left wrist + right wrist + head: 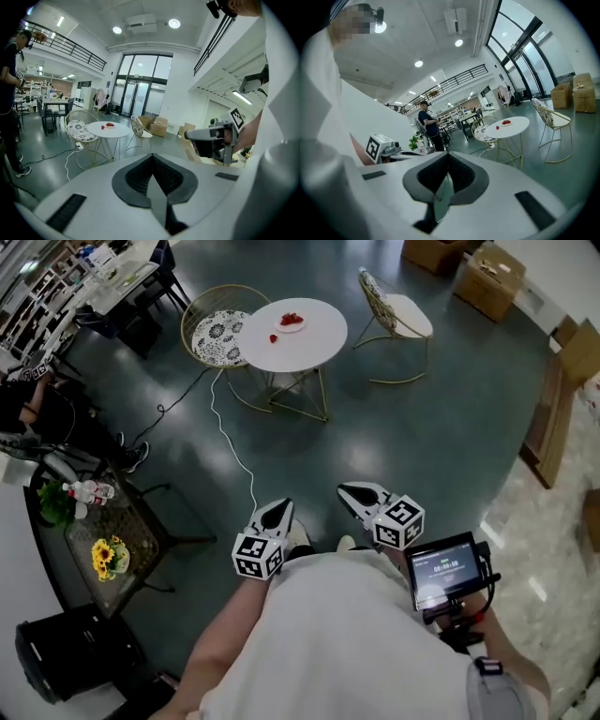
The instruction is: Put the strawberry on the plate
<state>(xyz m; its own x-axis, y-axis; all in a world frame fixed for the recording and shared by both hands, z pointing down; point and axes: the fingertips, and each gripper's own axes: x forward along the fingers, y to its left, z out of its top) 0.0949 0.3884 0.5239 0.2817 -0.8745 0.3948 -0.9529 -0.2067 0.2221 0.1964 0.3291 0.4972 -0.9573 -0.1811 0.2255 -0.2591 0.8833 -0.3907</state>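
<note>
Small red strawberry (274, 337) on round white table (319, 345), beside plate (302, 327) of red berries, left gripper (278, 513) and right gripper (359, 495) well apart from it, fingers clenched, empty

desk (317, 345): plate (291, 322) on it, near middle, toward far edge | strawberry (274, 337) on desk, just beside plate, toward left edge | left chair (217, 334) touching left edge | right chair (398, 315) off right edge | cable (253, 486) on floor before desk

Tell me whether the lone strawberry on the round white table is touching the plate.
Apart. The head view shows the strawberry lying on the bare white table, with a clear strip of tabletop between it and the plate.
</note>
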